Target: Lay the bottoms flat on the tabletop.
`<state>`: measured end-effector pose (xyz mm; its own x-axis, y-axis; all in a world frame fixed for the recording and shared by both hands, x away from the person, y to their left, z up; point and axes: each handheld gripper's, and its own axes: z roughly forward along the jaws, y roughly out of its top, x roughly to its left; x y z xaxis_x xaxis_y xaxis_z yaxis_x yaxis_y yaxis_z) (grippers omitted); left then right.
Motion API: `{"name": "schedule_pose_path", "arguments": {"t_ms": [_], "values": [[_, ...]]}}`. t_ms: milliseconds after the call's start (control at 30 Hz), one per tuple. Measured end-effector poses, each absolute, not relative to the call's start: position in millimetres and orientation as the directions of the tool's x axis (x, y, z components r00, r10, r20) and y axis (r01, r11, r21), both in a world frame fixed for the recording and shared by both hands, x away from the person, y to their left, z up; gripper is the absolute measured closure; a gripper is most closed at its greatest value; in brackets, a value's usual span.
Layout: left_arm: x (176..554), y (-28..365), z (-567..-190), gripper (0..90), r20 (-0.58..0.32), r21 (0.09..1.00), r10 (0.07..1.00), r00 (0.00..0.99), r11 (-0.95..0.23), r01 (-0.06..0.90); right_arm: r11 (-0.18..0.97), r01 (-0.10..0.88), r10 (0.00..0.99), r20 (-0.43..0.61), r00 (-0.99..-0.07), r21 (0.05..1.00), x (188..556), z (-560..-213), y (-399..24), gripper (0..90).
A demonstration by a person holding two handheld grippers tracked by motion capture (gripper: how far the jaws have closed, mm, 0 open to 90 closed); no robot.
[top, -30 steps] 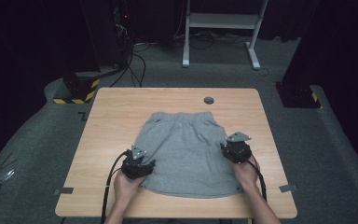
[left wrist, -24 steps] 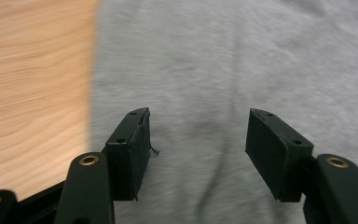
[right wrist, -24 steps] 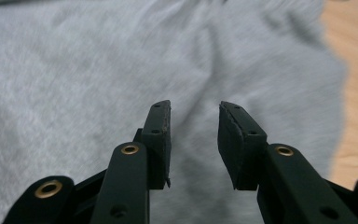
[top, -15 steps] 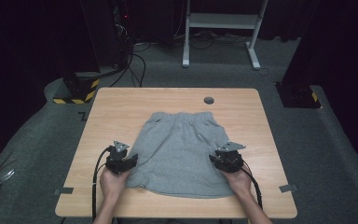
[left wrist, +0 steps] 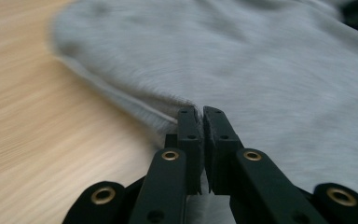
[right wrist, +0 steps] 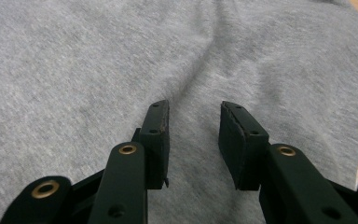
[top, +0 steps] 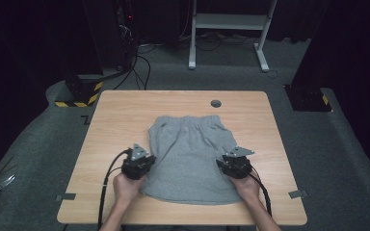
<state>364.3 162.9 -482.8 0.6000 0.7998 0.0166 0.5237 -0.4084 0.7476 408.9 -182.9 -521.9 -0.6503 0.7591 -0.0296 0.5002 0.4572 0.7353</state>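
Grey shorts [top: 189, 156] spread flat near the middle of the wooden desk [top: 115, 115], waistband at the far side, leg hems toward the person. Soft fleecy knit, lightly creased.

Left claw [top: 142, 161] at the shorts' left edge, just closed, clenched on a fold of that edge. Right claw [top: 231, 162] on the right leg, jaws parted, released, cloth lying between them ungripped.

From above: whole garment, both hands, a dark round grommet [top: 216, 103] beyond the waistband. From the left gripper view [left wrist: 201, 123]: the pinched hem seam. From the right gripper view [right wrist: 193, 126]: creases between the pads.
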Motion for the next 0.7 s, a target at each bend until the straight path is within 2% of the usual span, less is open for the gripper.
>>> {"name": "schedule_pose_path", "arguments": {"t_ms": [100, 167, 200, 267, 333, 500, 700], "values": [[368.6, 135.4, -495.6, 85.0, 0.01, 0.68, 0.741, 0.671, -0.498, 0.539, 0.459, 0.497, 0.759, -0.034, -0.65, 0.737, 408.5, -522.0, -182.4, 63.3], [372.4, 134.0, -496.3, 81.6, -0.011, 0.68, 0.74, 0.672, -0.487, 0.548, 0.459, 0.496, 0.759, -0.034, -0.651, 0.737, 408.6, -522.0, -182.6, 63.3], [373.4, 136.5, -493.7, 76.6, -0.018, 0.691, 0.751, 0.66, -0.468, 0.552, 0.459, 0.497, 0.759, -0.035, -0.65, 0.737, 408.4, -522.0, -182.4, 63.3], [375.5, 147.8, -483.7, 67.9, -0.029, 0.735, 0.797, 0.604, -0.392, 0.553, 0.458, 0.497, 0.76, -0.035, -0.649, 0.737, 408.3, -522.0, -182.3, 63.3], [377.9, 160.9, -476.1, 64.0, -0.028, 0.762, 0.835, 0.549, -0.338, 0.553, 0.459, 0.496, 0.759, -0.035, -0.65, 0.737, 408.4, -522.0, -182.4, 63.2], [401.8, 185.9, -477.6, 60.1, -0.007, 0.728, 0.911, 0.413, -0.278, 0.627, 0.46, 0.495, 0.759, -0.036, -0.65, 0.737, 408.4, -522.1, -182.3, 63.1], [435.1, 191.7, -498.3, 55.8, -0.012, 0.672, 0.943, 0.332, -0.238, 0.702, 0.459, 0.496, 0.759, -0.035, -0.65, 0.737, 408.5, -522.1, -182.4, 63.0]]}}
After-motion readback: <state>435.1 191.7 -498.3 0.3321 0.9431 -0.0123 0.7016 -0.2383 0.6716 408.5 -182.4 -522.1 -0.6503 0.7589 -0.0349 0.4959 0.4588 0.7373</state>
